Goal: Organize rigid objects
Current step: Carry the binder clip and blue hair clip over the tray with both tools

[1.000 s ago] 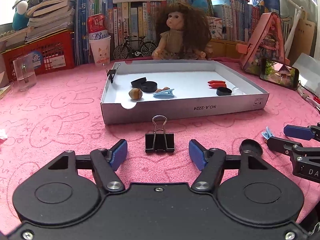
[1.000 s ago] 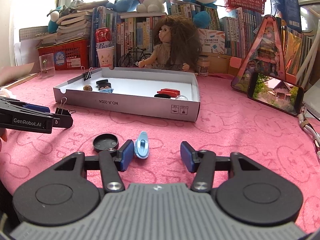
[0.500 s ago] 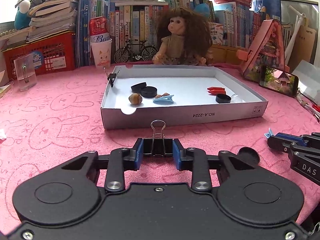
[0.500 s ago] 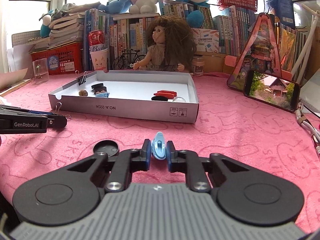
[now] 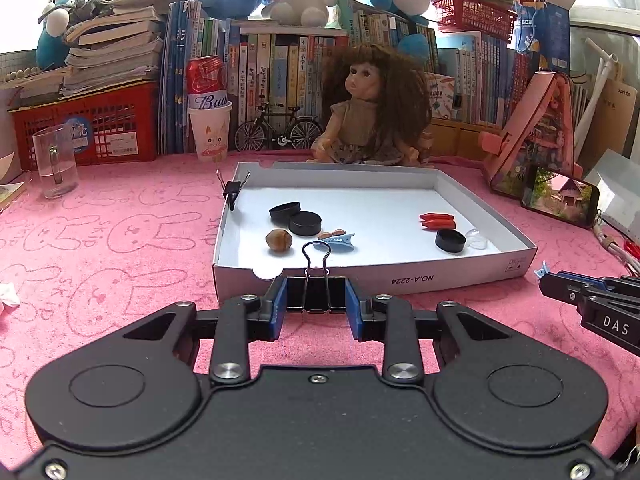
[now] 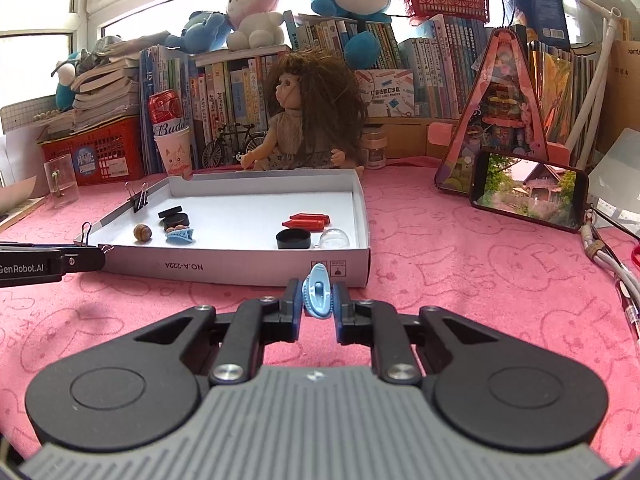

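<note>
My left gripper point(image 5: 316, 300) is shut on a black binder clip point(image 5: 316, 294), held above the pink cloth just before the white box's front wall point(image 5: 400, 278). My right gripper point(image 6: 317, 300) is shut on a light blue hair clip point(image 6: 318, 290), raised in front of the box's wall point(image 6: 240, 268). Inside the box lie black caps point(image 5: 296, 218), a nut point(image 5: 278, 239), a blue hair clip point(image 5: 336, 241), a red piece point(image 5: 437, 221), another black cap point(image 5: 450, 240) and a clear dome point(image 6: 335, 239). A binder clip point(image 5: 232, 192) grips the box's left wall.
A doll point(image 5: 368, 116) sits behind the box. A glass mug point(image 5: 55, 166), a paper cup point(image 5: 210, 128), a red crate point(image 5: 88, 128) and books stand at the back left. A phone point(image 6: 528, 194) leans on a pink house model point(image 6: 504, 112) at the right. Cables point(image 6: 608, 260) lie far right.
Both grippers closed, the left on the binder clip and the right on the blue hair clip, then lifted them off the cloth and moved toward the box.
</note>
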Demonstrator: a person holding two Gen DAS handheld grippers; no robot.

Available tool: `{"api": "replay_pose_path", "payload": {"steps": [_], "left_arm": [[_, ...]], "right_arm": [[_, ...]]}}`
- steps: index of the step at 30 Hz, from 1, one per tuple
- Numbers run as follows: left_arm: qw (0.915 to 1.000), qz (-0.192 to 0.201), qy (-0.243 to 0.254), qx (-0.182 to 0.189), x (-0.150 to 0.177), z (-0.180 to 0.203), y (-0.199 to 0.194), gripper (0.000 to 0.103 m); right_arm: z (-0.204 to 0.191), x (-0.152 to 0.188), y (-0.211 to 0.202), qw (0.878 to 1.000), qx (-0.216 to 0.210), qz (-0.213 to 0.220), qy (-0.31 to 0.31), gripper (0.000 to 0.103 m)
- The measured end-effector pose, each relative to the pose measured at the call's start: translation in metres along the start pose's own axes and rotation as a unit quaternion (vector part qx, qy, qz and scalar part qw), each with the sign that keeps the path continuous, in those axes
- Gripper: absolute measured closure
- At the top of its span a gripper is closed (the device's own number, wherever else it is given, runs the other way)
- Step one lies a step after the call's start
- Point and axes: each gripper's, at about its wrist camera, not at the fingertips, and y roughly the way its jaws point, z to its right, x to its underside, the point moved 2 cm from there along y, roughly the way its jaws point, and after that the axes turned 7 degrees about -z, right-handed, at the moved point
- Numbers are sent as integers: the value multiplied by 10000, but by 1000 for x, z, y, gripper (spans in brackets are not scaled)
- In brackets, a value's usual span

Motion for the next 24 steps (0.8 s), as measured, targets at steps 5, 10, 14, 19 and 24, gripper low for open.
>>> {"api": "replay_pose_path", "payload": {"steps": [5,10,14,19,24], "left_arm": [[10000,13,-67,-11,-11,-1,6,74],[9999,90,-114,-34,-23,-3,12,74],[9997,141,-193,-22,-31,-7,17,74],[9995,145,-292,-10,-41,-13,26,74],[9993,21,-373,-6,-43,-18,38,74]], "right_arm": [[3,-9,6,9999,-18,21,98,83],[4,-18,12,9998,-19,59,170,83],[5,-26,18,9997,-29,91,216,83],[6,-36,29,9996,-22,69,272,83],[7,-39,40,9993,-36,-24,371,83]]}}
